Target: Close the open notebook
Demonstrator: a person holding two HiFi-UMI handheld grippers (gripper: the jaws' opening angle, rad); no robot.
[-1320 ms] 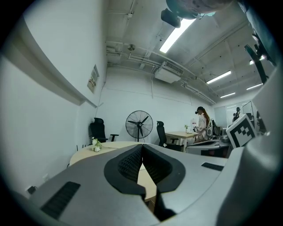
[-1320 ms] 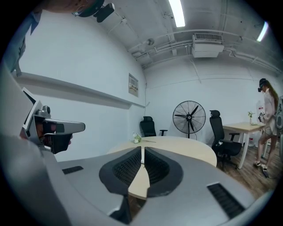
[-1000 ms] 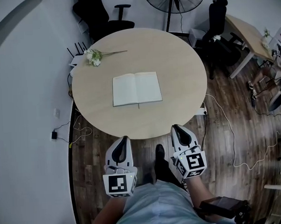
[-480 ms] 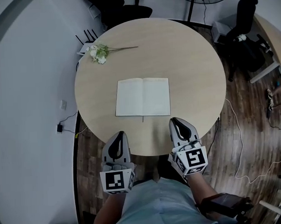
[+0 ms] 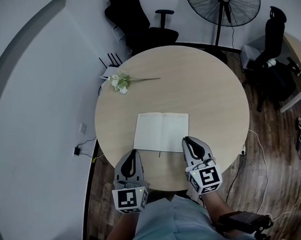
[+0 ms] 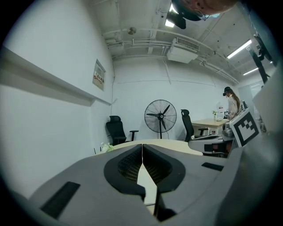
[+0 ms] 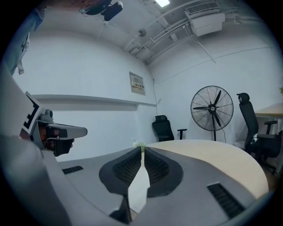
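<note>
No legible text, wall poster (image 6: pixel 99 76) print too small to read

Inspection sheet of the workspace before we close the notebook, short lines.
Surface: round wooden table, bare apart from two items.
Job's things: notebook lying open near the front edge.
Clutter: flower sprig by the far left rim.
Grippers: left gripper and right gripper both shut, empty; right tip over the notebook's near corner, contact unclear.
Cables: white cable trailing at right; plug adapter with lead at left.
Surroundings: fan, office chairs.
</note>
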